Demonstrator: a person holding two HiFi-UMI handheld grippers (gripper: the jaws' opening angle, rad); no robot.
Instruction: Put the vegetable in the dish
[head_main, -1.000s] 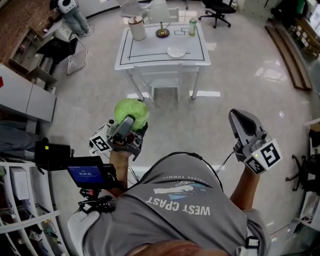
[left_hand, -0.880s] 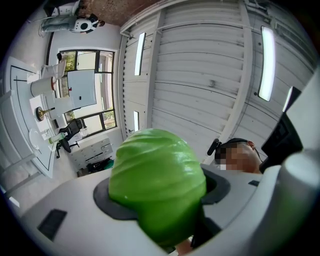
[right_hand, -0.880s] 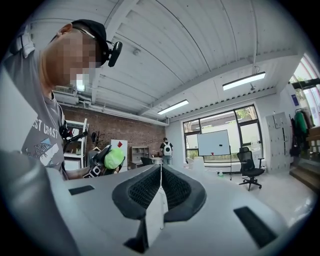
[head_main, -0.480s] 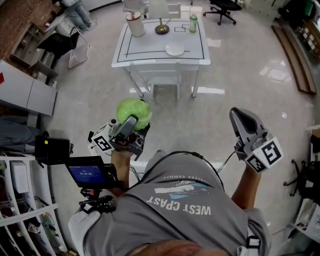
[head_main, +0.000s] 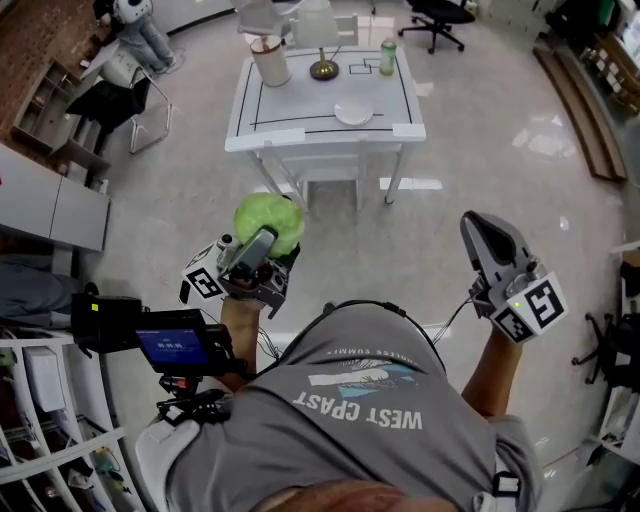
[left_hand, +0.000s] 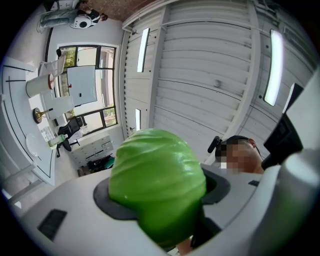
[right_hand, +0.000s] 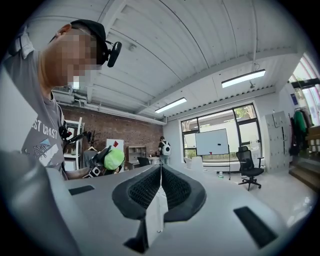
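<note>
At centre left, grips round vegetable (head_main: 268, 218) in wide-set left gripper (head_main: 258, 248); right gripper (head_main: 482, 232) closed, empty. Risks rolling loose before dish (head_main: 353, 113), well apart at top

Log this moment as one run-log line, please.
left gripper: shut on cabbage | right gripper: shut, empty | dish: on table ahead, no vegetable in it

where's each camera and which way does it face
Head view: on the head, down at floor and table; shirt, left gripper, right gripper show.
Left gripper view: on that gripper, tilted up at ceiling; cabbage clamped; head shows.
Right gripper view: level, toward windows; jaws shut; shirt shows.
Shared: cabbage in all three.
</note>
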